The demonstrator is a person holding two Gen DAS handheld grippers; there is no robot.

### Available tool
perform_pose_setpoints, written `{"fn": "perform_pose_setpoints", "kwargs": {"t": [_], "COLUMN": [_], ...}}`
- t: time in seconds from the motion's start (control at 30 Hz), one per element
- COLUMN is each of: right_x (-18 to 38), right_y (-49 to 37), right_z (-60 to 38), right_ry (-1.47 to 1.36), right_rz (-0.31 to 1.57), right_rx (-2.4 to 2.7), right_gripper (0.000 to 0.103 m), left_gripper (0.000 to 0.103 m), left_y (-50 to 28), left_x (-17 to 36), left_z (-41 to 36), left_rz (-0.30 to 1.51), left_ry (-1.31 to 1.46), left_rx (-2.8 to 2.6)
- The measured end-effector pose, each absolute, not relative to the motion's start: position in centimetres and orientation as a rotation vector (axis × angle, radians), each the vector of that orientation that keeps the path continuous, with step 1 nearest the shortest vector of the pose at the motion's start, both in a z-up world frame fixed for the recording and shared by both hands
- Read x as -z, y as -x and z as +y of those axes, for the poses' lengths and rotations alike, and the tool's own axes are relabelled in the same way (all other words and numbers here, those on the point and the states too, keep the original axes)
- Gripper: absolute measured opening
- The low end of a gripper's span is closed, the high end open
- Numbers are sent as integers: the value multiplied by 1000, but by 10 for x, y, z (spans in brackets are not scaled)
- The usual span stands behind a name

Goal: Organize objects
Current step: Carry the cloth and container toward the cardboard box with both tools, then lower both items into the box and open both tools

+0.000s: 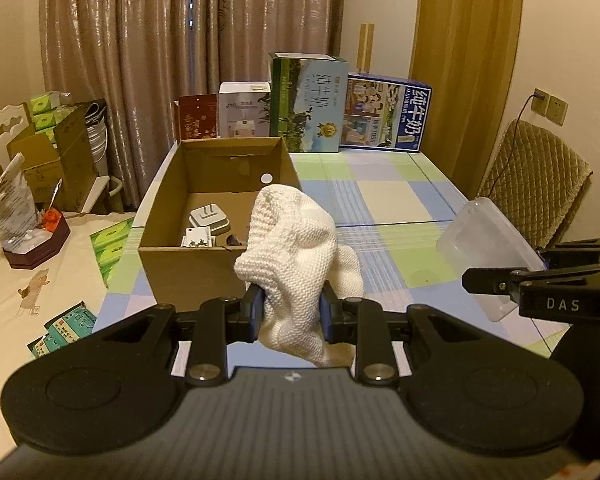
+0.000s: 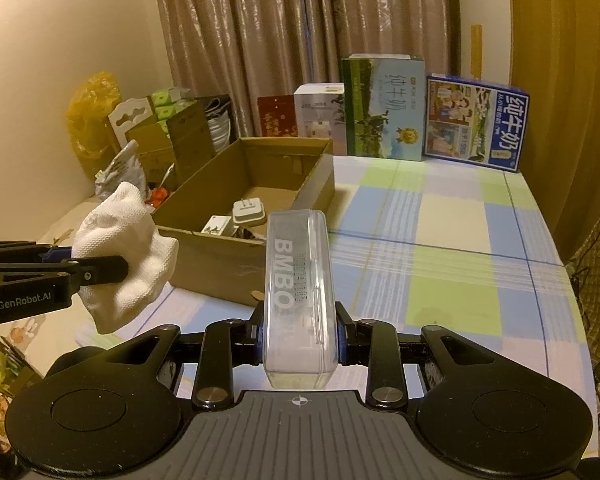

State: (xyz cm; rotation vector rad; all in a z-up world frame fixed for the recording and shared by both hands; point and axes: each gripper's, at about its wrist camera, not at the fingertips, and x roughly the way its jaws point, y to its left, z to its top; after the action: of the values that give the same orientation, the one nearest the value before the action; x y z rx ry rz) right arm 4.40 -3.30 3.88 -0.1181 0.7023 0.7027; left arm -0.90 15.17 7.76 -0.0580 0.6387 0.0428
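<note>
My left gripper [image 1: 290, 310] is shut on a white knitted cloth [image 1: 296, 248], which hangs bunched in the air in front of the open cardboard box [image 1: 188, 268]. In the right wrist view the same cloth [image 2: 124, 256] shows at the left, clamped by the left gripper [image 2: 100, 268]. My right gripper [image 2: 298, 338] is shut on a clear plastic case [image 2: 298, 288] printed BMBO, held above the checked tablecloth [image 2: 440, 240] beside the box [image 2: 220, 268]. That case [image 1: 480, 248] appears at the right of the left wrist view. Inside the box lie a white charger [image 1: 209, 218] and a small carton [image 1: 198, 238].
Milk cartons [image 1: 310, 104] and other boxes [image 1: 384, 114] line the table's far edge before the curtain. A padded chair [image 1: 536, 184] stands at the right. Left of the table, a cream surface holds a dark box with a bag [image 1: 32, 240] and stacked cardboard boxes [image 1: 48, 152].
</note>
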Motion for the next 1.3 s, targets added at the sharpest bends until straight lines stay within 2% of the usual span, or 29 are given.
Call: {"fn": "perform_pose_setpoints", "kwargs": {"t": [0.6, 1.3], "right_x": [-33, -35], "right_y": [-61, -121], "right_z": [8, 85], "right_ry": [129, 166], "right_rz": [710, 704], "right_rx": [-781, -828], "right_gripper": [28, 28], "left_gripper": [23, 23], "left_y": [4, -65], "left_x": [-71, -77], "left_z": [186, 222], "left_rz": [656, 656], "left_ry": [62, 21], "left_rx": [-113, -112]}}
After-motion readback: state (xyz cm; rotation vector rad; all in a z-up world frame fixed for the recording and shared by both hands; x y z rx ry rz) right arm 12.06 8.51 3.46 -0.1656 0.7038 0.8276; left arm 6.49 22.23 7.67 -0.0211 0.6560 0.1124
